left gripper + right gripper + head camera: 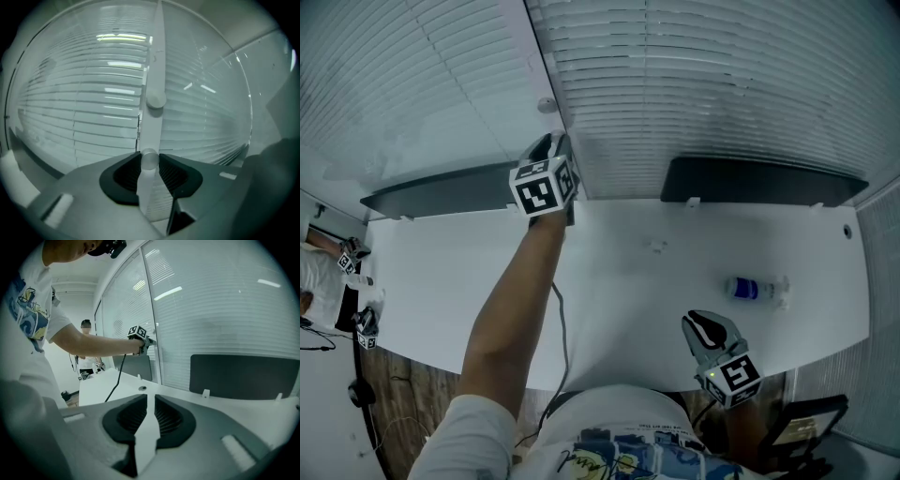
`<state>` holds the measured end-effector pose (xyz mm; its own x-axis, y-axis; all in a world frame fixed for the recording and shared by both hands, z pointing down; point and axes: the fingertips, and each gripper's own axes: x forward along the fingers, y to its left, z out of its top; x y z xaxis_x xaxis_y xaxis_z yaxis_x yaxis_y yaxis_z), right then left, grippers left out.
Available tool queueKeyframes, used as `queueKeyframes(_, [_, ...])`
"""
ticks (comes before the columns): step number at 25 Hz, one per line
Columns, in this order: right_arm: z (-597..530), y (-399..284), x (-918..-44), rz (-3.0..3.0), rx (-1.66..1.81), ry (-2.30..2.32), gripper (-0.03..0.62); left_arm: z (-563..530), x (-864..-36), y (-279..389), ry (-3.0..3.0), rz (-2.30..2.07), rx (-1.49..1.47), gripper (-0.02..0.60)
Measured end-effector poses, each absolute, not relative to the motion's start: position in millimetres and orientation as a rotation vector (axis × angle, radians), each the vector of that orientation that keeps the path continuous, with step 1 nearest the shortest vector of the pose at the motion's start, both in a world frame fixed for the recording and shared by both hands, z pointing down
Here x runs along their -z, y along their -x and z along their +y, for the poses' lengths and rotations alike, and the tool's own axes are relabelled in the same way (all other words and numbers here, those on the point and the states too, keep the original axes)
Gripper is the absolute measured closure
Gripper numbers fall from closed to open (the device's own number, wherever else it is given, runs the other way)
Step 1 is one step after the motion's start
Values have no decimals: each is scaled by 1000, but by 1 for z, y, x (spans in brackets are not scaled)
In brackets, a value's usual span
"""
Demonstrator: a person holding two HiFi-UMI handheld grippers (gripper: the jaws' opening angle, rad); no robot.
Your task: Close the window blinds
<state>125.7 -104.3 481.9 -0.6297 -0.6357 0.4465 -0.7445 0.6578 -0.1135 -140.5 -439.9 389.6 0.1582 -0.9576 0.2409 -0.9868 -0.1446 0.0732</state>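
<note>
Blinds (722, 84) fill the upper half of the head view, in two panes either side of a white mullion (546, 56), slats down to the dark panels (759, 183) at the back of the table (628, 281). Seem to sit behind glass, judging by the reflections in the right gripper view, so probably not to be touched directly. Slats look thin and light, easily bent. How far tilted, hard to tell.

Two small round knobs on the mullion in the left gripper view: the upper knob (155, 100) free at centre frame, the lower knob (149, 159) just below it, between the jaws. Probably the slat control. Looks hard, smooth and small, so likely to slip under a twist. Best taken square across its round side, pads well onto it, and turned about its own axis without pulling away from the frame.

Left gripper (149, 158) clamps that lower knob, one pad on each side of it.

Right gripper (151, 401) sits at lower right of the head view, over the near table edge, well apart from the window. Jaws a narrow slit apart, nothing between them.

A small bottle (750, 289) lies on the table, right of centre.
</note>
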Motion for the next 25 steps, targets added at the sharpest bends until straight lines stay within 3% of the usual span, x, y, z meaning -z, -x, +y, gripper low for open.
queueKeyframes(10, [-106, -124, -480, -2498, -395, -1082, 554, -446, -395, 143, -2063, -1669, 119, 459])
queueKeyframes(20, [-111, -130, -479, -2484, -364, -1106, 554, -455, -401, 146, -2073, -1658, 109, 455])
queueKeyframes(25, [-110, -127, -475, -2482, -353, -1106, 554, -458, -406, 144, -2164, -1689, -37, 451])
